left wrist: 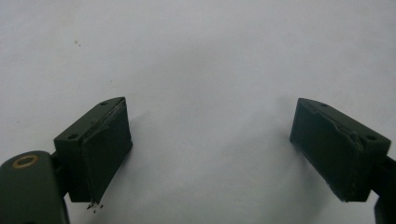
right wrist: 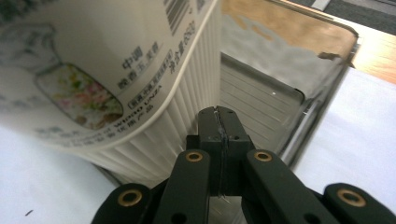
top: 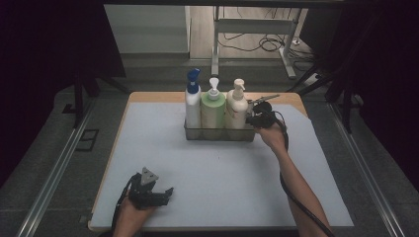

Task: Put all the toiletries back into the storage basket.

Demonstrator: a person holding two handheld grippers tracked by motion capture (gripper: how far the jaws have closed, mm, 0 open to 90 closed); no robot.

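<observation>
Nearest, well short of the tray (top: 220, 134) and off toward its left: left gripper (top: 157, 193), resting on the white mat (top: 222, 177), jaws spread wide with nothing but bare mat between them (left wrist: 210, 154). Farther on, at the tray's right end: right gripper (top: 253, 120), jaws pressed tight together (right wrist: 219, 126) on the thin metal wall of the tray (right wrist: 261, 100) (a cream ribbed bottle (right wrist: 140, 70) looms just beside). Inside the tray, in a row from right to left: cream pump bottle (top: 237, 106), green pump bottle (top: 213, 107), white bottle with blue cap (top: 192, 101), all upright and touching.
</observation>
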